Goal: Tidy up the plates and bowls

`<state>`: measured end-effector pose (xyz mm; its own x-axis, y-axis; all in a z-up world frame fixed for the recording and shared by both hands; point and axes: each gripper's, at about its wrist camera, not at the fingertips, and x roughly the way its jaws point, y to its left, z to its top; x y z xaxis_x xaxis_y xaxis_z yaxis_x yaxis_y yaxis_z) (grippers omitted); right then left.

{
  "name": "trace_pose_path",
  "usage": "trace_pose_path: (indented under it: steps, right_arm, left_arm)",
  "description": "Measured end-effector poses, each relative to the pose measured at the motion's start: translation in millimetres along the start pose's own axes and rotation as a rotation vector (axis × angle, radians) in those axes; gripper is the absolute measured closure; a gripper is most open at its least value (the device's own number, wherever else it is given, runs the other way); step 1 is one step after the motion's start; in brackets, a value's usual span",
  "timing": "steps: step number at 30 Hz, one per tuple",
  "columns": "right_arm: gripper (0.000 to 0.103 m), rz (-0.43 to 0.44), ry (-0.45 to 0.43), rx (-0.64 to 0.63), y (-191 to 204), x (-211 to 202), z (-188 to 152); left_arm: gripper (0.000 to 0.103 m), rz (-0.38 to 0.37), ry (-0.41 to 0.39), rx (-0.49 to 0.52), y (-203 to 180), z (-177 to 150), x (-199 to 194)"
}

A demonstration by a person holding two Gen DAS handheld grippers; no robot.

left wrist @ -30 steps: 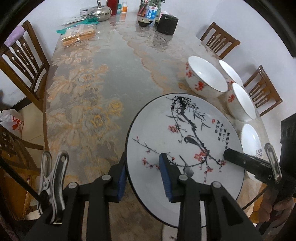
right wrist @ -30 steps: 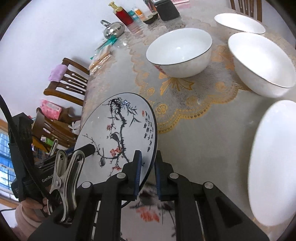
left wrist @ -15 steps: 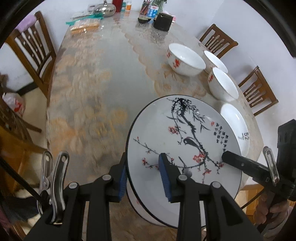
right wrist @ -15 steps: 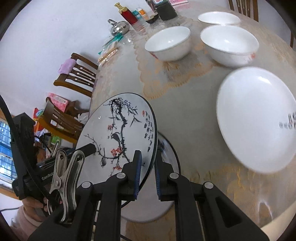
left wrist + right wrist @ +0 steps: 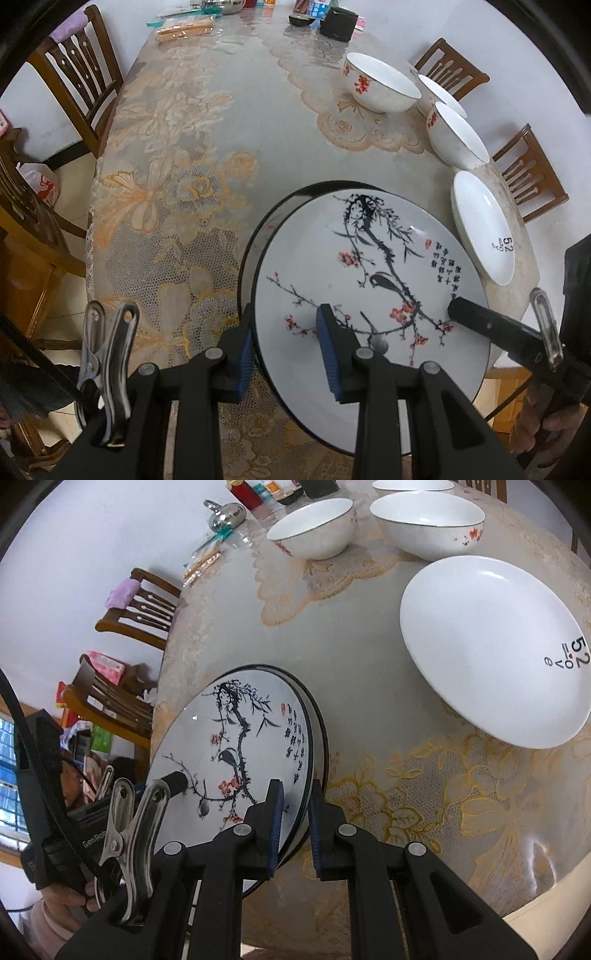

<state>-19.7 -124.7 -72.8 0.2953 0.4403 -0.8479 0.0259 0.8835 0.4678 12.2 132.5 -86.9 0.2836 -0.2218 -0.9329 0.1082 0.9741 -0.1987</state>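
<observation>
Both grippers pinch painted plate [image 5: 369, 280] by rim: left gripper [image 5: 286, 354] near edge, right gripper [image 5: 295, 823] other edge. Two grips keep big plate steady. Plate hangs tilted just over second plate [image 5: 258, 229] on table [image 5: 177, 177], likely to stack. Half second ago, less of second plate showed. White plate [image 5: 491, 646], bowls [image 5: 314, 528] wait beyond.
</observation>
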Motion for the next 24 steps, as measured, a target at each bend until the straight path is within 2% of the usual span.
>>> trace_pose_path:
  steps: [6, 8, 10, 15, 24]
  right_arm:
    - [0.088, -0.038, -0.015, -0.039, 4, -2, 3]
    - [0.088, -0.069, -0.014, -0.045, 3, -2, 3]
    - [0.088, -0.084, -0.004, -0.032, 0, -1, 1]
    - [0.089, -0.075, -0.008, -0.025, -4, 1, -3]
    - [0.089, -0.085, -0.024, -0.042, -1, 5, -5]
  left_arm:
    - [0.070, -0.032, 0.016, -0.046, 4, 3, 10]
    - [0.075, -0.027, 0.026, -0.042, 3, 4, 13]
    - [0.075, -0.017, 0.022, -0.023, 0, 2, 15]
    - [0.075, 0.016, 0.013, 0.018, -5, 3, 17]
    - [0.075, -0.022, 0.022, -0.058, 6, 4, 10]
